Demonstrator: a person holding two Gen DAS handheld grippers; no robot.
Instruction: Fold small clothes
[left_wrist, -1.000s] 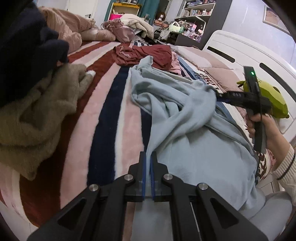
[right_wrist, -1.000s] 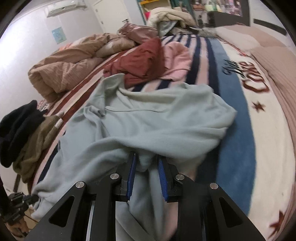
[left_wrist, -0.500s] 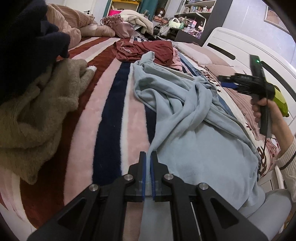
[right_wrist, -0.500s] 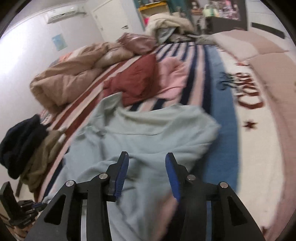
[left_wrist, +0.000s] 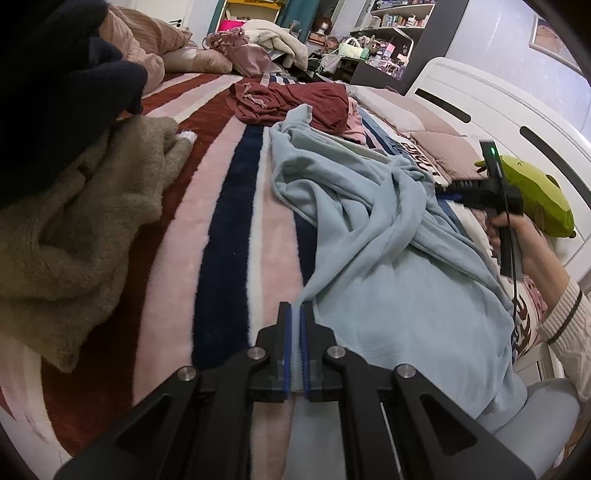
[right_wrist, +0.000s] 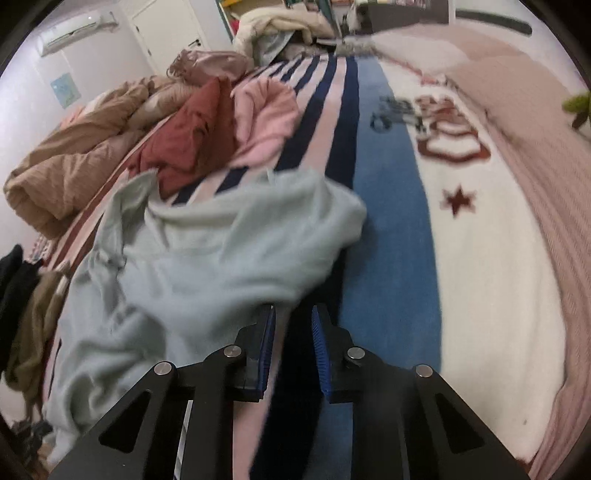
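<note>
A light blue sweatshirt (left_wrist: 388, 258) lies crumpled across the striped bed blanket (left_wrist: 225, 229). My left gripper (left_wrist: 295, 314) is shut on the sweatshirt's near edge at the bed's front. The sweatshirt also shows in the right wrist view (right_wrist: 221, 251), bunched to the left. My right gripper (right_wrist: 293, 317) is open and empty, low over the blanket (right_wrist: 391, 229) just right of the sweatshirt's edge. In the left wrist view the right gripper (left_wrist: 448, 190) sits at the garment's far right side, held by a hand.
An olive sweater (left_wrist: 74, 236) and a dark garment (left_wrist: 55, 81) lie left. Maroon clothing (left_wrist: 295, 103) and a pink garment (right_wrist: 266, 114) lie farther up the bed. A green plush (left_wrist: 535, 199) rests by the white headboard (left_wrist: 480, 96). A tan duvet (right_wrist: 74, 155) is heaped at the far left.
My right gripper let go of the sweatshirt, opened, and moved right off it, down toward the blanket. My left gripper stayed shut on the edge.
</note>
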